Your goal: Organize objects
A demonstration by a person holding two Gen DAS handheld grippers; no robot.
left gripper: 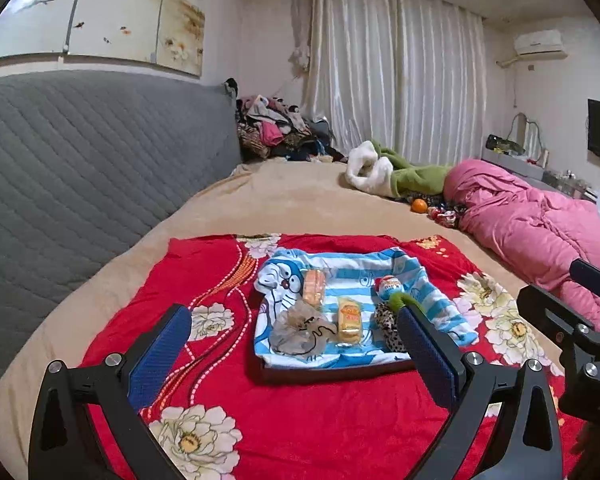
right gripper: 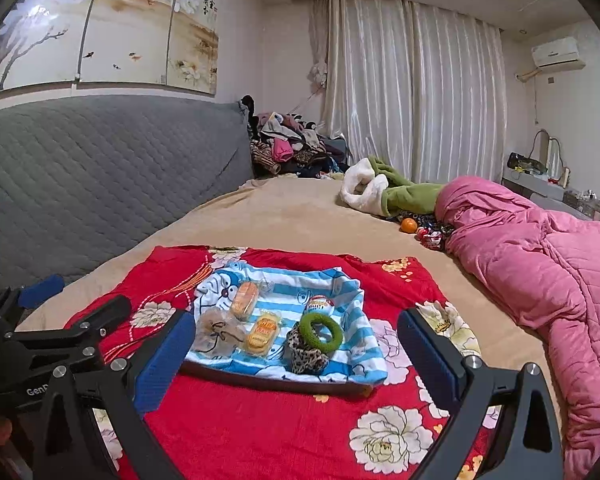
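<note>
Towel [right gripper: 340, 280] hides most of tray [right gripper: 276, 382].

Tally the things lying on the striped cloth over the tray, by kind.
Wrapped snack cakes: 2 (orange snack cake, yellow snack cake)
Hair scrunchies: 2 (beige scrunchie, leopard scrunchie)
Green ring: 1
Egg-shaped packet: 1
Total: 6

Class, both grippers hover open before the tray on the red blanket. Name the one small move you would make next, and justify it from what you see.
Probably ease the right gripper forward toward the green ring, which lies partly on the leopard scrunchie at the near right of the towel-lined tray. That gripper is open and holds nothing, the ring is nearest to it, and nothing blocks the way.
</note>
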